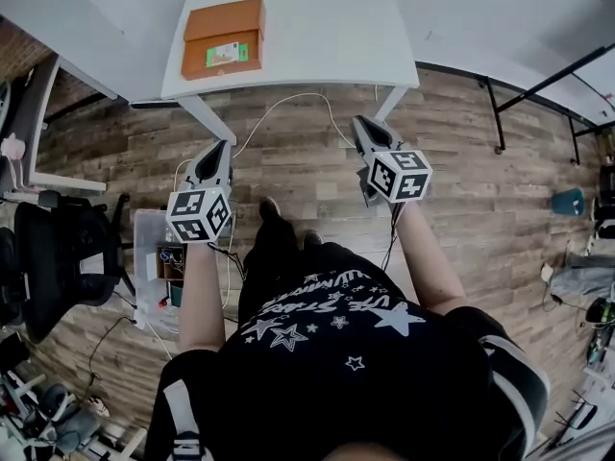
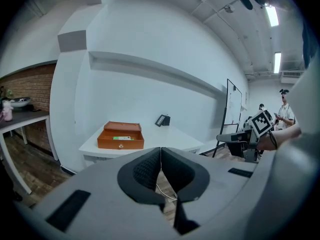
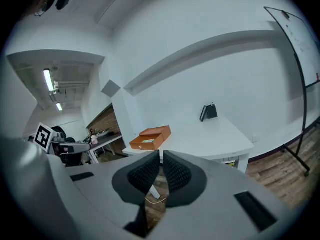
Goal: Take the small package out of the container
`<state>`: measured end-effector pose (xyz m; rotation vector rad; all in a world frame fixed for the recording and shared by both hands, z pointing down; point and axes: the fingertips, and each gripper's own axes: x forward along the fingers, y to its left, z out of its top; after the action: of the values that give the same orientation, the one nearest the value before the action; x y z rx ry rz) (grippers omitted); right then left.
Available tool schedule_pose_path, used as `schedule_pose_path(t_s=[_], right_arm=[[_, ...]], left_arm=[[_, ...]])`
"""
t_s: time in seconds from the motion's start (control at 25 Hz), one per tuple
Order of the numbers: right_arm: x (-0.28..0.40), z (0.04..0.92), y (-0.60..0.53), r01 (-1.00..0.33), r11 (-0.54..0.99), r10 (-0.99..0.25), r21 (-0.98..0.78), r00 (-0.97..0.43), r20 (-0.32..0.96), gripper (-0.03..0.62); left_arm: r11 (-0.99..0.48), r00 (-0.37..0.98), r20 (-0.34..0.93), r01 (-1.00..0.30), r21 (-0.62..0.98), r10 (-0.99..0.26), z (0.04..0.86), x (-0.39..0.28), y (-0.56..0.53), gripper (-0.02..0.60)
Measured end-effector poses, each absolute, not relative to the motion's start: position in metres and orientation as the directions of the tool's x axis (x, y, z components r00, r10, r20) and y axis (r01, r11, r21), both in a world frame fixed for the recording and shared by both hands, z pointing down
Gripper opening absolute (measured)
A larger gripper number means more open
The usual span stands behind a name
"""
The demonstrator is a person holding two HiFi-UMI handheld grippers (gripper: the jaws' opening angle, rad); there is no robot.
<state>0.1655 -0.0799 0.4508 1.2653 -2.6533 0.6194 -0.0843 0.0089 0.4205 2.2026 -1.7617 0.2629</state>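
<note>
I have not started yet: my left tongs point(image 1: 221, 150) and right tongs point(image 1: 363, 125) are both closed on nothing, and the small package point(image 1: 227, 54), I think, lies in the orange box point(image 1: 192, 65) on the table point(image 1: 317, 36).

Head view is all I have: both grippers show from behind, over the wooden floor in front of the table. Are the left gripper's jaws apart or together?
Observer: The left gripper has its jaws together, with nothing between them.
Operator: And the right one?
Observer: The right gripper is closed up too, and empty.
Operator: My view cuts off the table's far edge. Is there anything back there besides the box?
Observer: Yes. A small black device stands on the white table, behind and to the right of the open orange box.
</note>
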Motion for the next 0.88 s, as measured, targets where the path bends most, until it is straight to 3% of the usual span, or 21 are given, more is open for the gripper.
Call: schedule_pose_path(t_s=[0.36,0.88], right_arm=[[0.160,0.458,-0.106,-0.780,0.546,-0.722,-0.306,-0.623,0.300,0.052],[0.099,0.468,-0.253,-0.795,0.527,-0.726,-0.301,-0.605,0.327,0.052]], left_arm=[[-0.218,0.244,0.321,-0.969,0.116,-0.915,0.423,-0.093,-0.025,0.021],[-0.227,0.253,0.307,-0.967,0.119,-0.918,0.433,-0.168,-0.173,0.021]])
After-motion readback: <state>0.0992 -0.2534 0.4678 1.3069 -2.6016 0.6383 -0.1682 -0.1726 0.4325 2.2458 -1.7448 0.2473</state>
